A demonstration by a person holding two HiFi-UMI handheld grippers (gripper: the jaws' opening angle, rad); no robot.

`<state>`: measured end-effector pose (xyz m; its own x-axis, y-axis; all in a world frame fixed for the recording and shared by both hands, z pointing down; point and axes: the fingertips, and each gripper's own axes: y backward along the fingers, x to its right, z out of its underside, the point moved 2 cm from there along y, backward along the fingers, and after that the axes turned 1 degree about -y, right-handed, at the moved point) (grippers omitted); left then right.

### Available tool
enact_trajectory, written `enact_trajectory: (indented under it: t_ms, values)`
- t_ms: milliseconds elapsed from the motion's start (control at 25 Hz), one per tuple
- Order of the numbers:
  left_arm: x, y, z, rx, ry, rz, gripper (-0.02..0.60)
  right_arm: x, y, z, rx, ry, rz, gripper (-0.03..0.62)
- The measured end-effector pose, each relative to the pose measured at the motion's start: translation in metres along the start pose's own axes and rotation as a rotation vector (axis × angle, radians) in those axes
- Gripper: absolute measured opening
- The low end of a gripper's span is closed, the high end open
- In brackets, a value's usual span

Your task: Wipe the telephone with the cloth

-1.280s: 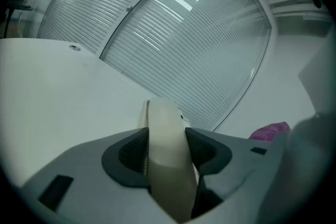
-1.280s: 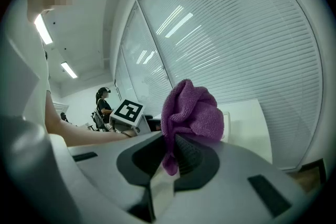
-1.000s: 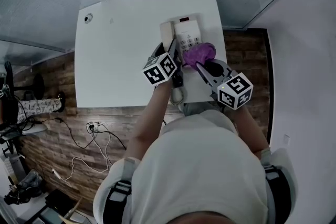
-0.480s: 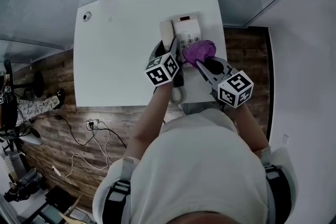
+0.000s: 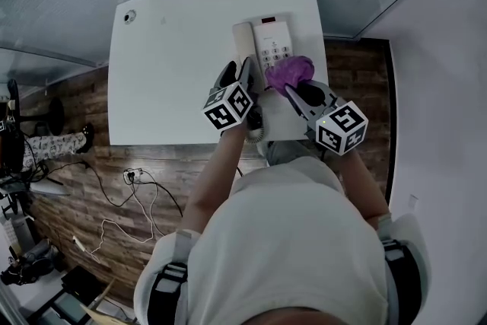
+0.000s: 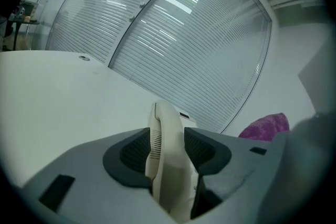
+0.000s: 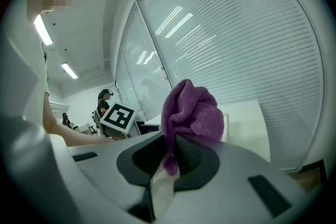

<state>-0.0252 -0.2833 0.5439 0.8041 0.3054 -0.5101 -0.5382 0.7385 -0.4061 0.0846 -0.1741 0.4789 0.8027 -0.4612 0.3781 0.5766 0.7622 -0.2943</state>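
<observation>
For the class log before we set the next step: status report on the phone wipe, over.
Left gripper shut on the handset. Right gripper shut on the purple cloth, at the telephone's near corner. Nothing else in the way.
</observation>
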Motion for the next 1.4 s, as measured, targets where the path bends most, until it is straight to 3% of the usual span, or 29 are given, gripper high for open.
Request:
enact_trajectory:
  t_ms: [360,760,1400]
  values:
    - [0.004,0.048,0.015,0.015,0.038,0.017,0.155,-0.024,0.023,0.011,0.005,0.021,0.015,0.046]
    - [0.013,0.104,0.026,0.033,0.007,0.015,0.041,-0.056,0.047,0.027,0.006,0.037,0.022,0.046]
    - [0.042,0.187,0.063,-0.015,-0.096,0.081,0.021,-0.113,0.075,0.050,-0.005,0.110,-0.051,0.046]
